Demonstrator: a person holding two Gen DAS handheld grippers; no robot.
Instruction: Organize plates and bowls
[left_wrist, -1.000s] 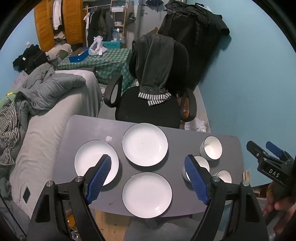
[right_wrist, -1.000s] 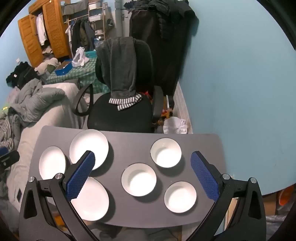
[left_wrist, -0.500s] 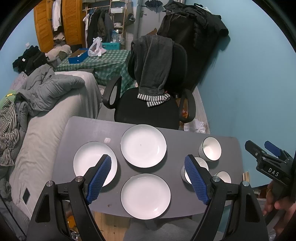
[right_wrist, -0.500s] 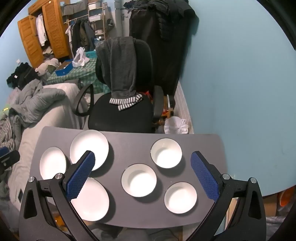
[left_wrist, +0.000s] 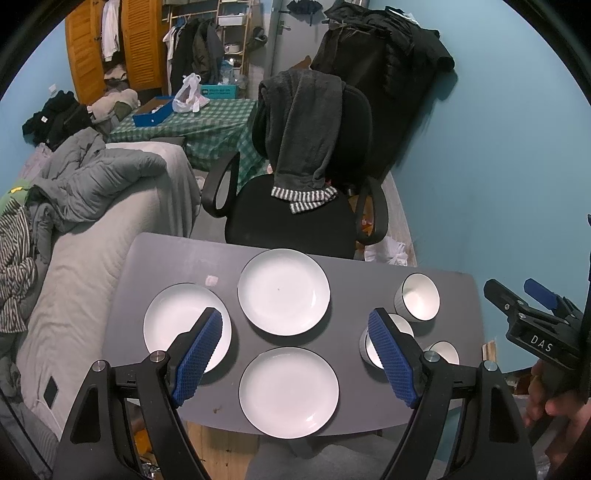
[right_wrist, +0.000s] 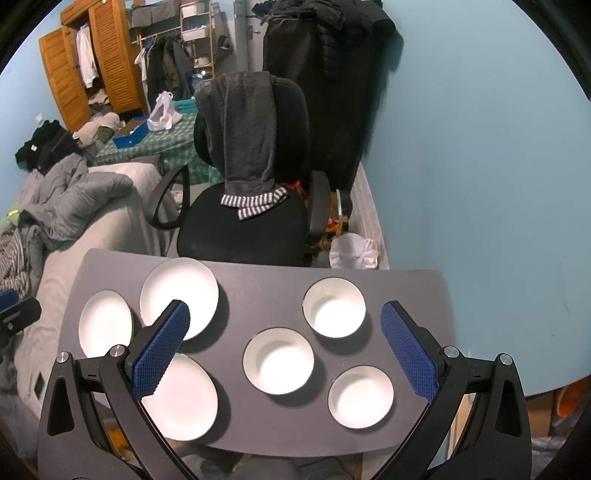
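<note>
Three white plates lie on the grey table (left_wrist: 166, 258): a left plate (left_wrist: 173, 321), a far plate (left_wrist: 283, 291) and a near plate (left_wrist: 289, 392). Three white bowls sit on the right: a far bowl (right_wrist: 334, 307), a middle bowl (right_wrist: 278, 361) and a near bowl (right_wrist: 361, 396). My left gripper (left_wrist: 295, 356) is open and empty, held above the plates. My right gripper (right_wrist: 284, 349) is open and empty, held above the bowls; it also shows in the left wrist view (left_wrist: 532, 321) at the right edge.
A black office chair (left_wrist: 291, 221) draped with a dark garment stands behind the table. A grey couch (left_wrist: 85, 236) with bedding is on the left. A blue wall (right_wrist: 480, 184) runs along the right. A small white scrap (left_wrist: 211, 280) lies on the table.
Both grippers have drifted only slightly; the table sits a little differently in the left wrist view. Nothing was taken hold of or moved on the table.
</note>
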